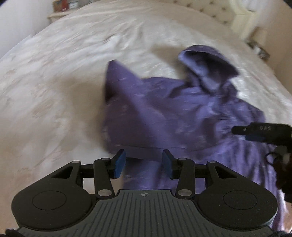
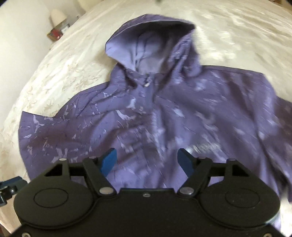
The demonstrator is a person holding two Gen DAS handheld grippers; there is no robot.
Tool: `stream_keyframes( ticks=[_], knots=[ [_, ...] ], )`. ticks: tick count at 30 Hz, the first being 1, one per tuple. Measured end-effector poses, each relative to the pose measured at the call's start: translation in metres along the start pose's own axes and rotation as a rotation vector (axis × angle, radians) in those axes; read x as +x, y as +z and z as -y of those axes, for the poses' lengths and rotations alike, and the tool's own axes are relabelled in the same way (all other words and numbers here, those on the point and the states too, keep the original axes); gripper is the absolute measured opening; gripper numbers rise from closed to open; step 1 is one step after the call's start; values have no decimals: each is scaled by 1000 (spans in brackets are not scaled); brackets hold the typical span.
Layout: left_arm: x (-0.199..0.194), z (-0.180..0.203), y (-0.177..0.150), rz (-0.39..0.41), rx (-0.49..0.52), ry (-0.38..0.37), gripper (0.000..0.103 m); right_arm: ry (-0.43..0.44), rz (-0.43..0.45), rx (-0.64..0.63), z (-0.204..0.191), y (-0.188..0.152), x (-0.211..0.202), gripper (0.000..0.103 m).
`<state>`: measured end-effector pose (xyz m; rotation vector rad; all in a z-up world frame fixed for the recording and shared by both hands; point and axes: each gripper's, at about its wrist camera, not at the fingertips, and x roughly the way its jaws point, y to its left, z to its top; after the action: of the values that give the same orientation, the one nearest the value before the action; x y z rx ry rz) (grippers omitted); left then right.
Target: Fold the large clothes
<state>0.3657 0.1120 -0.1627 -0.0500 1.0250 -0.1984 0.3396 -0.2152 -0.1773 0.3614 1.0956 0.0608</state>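
Observation:
A purple hooded jacket (image 2: 164, 113) with pale marbled marks lies front up on a cream bedspread (image 2: 54, 73), hood (image 2: 151, 45) pointing away. In the left wrist view the jacket (image 1: 164, 113) lies ahead and to the right, its hood (image 1: 206, 67) at the far right. My left gripper (image 1: 144, 162) is open and empty, over the jacket's near edge. My right gripper (image 2: 147, 161) is open and empty above the jacket's lower front. The right gripper also shows at the right edge of the left wrist view (image 1: 259, 132). Both views are motion-blurred.
The cream bedspread (image 1: 63, 82) fills most of both views. A tufted headboard (image 1: 209, 9) stands at the back right. A bedside table with small items (image 1: 60, 7) is at the back left. It also shows with a lamp (image 2: 57, 16) in the right wrist view.

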Motion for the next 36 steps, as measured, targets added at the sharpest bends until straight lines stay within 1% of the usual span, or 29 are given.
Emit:
stream_keyframes(
  ticks=[3,4,6,7,8,9,10,11,12,13,15,16,18,22,25,26,29,31,34,35,36],
  knots=[
    [5,-7,6,1,-11,25,43,-25,-42,-25,-3,12,25,73],
    [7,-8,9,5,-14,28,42,-32,-59,-31,-3,15,32,70],
    [5,-10,8,13,-18,33,43,-35,-83,-38,-4,17,40,56],
    [6,-10,9,15,-19,34,43,-33,-87,-38,-3,18,41,51],
    [3,-11,6,18,-17,35,43,-40,-85,-42,-4,19,39,34],
    [3,-10,7,20,-15,37,43,-30,-76,-46,-3,19,34,29],
    [3,-9,7,23,-13,37,43,-3,-58,-42,-2,20,24,27],
    [2,-9,7,30,-15,34,43,24,-34,-36,-2,21,11,15],
    [2,-9,7,37,-14,29,43,46,0,-30,0,22,-7,16],
    [1,-8,8,44,-10,23,43,44,33,-23,3,22,-24,16],
    [1,-5,10,53,5,20,43,-10,95,-10,14,20,-57,15],
    [3,-4,11,53,13,19,43,-45,107,7,22,17,-69,15],
    [7,0,12,48,25,13,43,-107,89,45,41,11,-81,16],
    [19,9,16,39,64,17,43,-196,25,68,65,-4,-76,16],
    [26,14,22,39,78,30,43,-207,26,103,71,-11,-80,16],
    [29,14,23,38,74,34,43,-210,22,108,72,-14,-80,16],
    [39,12,28,30,41,49,43,-236,-31,88,69,-17,-72,16],
    [44,8,30,11,15,62,43,-284,-53,58,68,-18,-66,16],
    [46,2,27,-8,-19,36,43,-362,-58,70,75,-22,-62,16],
    [45,2,24,-12,-13,26,43,-365,-64,81,78,-23,-61,16],
    [45,2,21,-14,0,22,43,-350,-69,91,81,-22,-59,20]
  ],
)
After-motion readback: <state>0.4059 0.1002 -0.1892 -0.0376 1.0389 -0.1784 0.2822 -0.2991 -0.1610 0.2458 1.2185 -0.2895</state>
